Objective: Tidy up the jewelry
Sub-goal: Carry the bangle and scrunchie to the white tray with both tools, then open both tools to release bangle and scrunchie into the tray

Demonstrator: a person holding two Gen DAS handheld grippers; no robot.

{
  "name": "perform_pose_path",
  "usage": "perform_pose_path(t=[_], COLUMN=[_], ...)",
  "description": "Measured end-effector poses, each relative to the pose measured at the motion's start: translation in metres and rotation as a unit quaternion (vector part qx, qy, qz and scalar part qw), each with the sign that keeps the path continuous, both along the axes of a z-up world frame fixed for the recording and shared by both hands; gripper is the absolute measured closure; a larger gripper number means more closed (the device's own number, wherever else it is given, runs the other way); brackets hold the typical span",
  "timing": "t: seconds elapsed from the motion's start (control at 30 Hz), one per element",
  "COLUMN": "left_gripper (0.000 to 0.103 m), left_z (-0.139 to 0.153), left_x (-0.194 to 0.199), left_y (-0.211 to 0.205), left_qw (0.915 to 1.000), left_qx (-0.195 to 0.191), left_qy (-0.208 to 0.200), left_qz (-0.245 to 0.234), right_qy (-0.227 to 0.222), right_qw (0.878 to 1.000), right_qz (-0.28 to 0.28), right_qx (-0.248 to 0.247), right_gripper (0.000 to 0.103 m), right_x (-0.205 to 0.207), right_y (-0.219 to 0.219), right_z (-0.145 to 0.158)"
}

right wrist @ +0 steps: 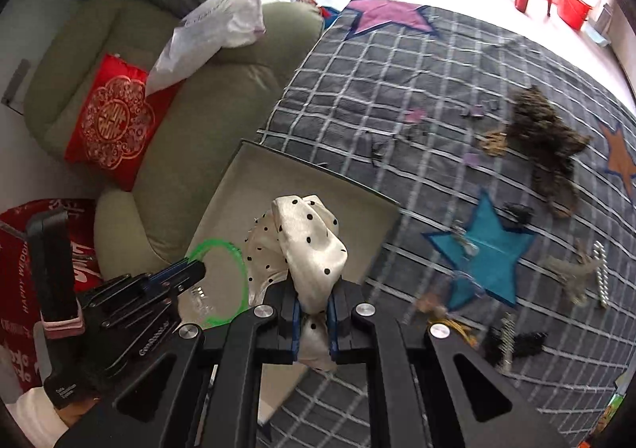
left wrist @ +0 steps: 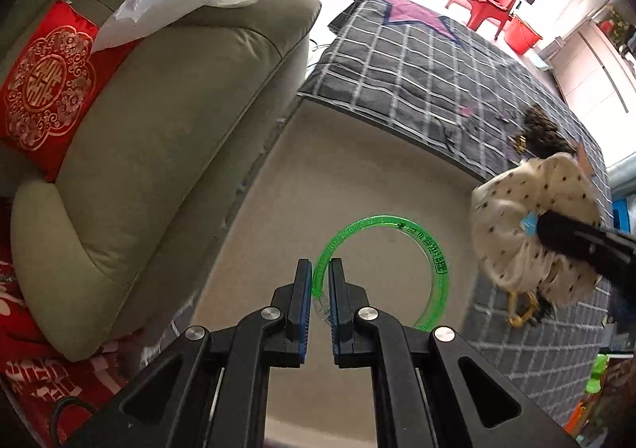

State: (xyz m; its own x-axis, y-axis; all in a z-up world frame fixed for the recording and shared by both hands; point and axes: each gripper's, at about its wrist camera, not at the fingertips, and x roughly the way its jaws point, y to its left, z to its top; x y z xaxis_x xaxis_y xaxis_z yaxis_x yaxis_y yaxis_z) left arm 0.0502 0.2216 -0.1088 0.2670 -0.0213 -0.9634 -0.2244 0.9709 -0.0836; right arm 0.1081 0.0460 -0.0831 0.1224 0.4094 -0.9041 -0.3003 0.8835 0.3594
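My left gripper (left wrist: 320,269) is shut on the rim of a clear green bangle (left wrist: 435,261), which hangs over an open beige box (left wrist: 357,169). In the right wrist view the same left gripper (right wrist: 194,269) holds the bangle (right wrist: 243,281) at the box's left side. My right gripper (right wrist: 312,303) is shut on a cream scrunchie with black dots (right wrist: 314,245), also above the box (right wrist: 254,185). The left wrist view shows that scrunchie (left wrist: 512,221) at the right, with the right gripper (left wrist: 556,237) clamped on it.
The box lies on a grey checked blanket (right wrist: 397,98) with star patches. Several hair pieces and trinkets are scattered there: a brown scrunchie (right wrist: 544,130), a pearl clip (right wrist: 602,277), a yellow piece (right wrist: 457,326). A green sofa (left wrist: 159,130) with a red cushion (left wrist: 47,86) stands at the left.
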Motion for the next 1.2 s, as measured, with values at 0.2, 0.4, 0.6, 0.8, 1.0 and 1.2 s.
perform_pose_path(t=[0.2, 0.4, 0.6, 0.8, 1.0, 1.2], left_gripper=[0.093, 0.093, 0.093, 0.093, 0.051, 0.006], left_z=[-0.036, -0.06, -0.071, -0.07, -0.064, -0.054], left_x=[0.03, 0.04, 0.042, 0.04, 0.039, 0.03], left_y=[0.01, 0.015, 0.006, 0.002, 0.0, -0.015], left_qw=[0.9998, 0.9993, 0.9981, 0.9974, 0.9975, 0.9954], left_qx=[0.016, 0.028, 0.056, 0.066, 0.064, 0.09], left_qy=[0.013, 0.025, 0.024, 0.029, 0.029, 0.012], left_qz=[-0.004, 0.002, -0.002, -0.011, -0.011, -0.031], right_qy=[0.033, 0.061, 0.077, 0.074, 0.079, 0.076], right_qw=[0.999, 0.997, 0.995, 0.996, 0.995, 0.996], right_qz=[-0.015, -0.023, -0.028, -0.016, -0.014, -0.014], right_qx=[-0.011, -0.03, -0.048, -0.056, -0.06, -0.039], right_gripper=[0.092, 0.092, 0.091, 0.083, 0.048, 0.042], right_x=[0.025, 0.038, 0.043, 0.04, 0.045, 0.046], right_y=[0.025, 0.031, 0.032, 0.036, 0.045, 0.038], right_z=[-0.041, -0.077, -0.101, -0.104, -0.107, -0.095])
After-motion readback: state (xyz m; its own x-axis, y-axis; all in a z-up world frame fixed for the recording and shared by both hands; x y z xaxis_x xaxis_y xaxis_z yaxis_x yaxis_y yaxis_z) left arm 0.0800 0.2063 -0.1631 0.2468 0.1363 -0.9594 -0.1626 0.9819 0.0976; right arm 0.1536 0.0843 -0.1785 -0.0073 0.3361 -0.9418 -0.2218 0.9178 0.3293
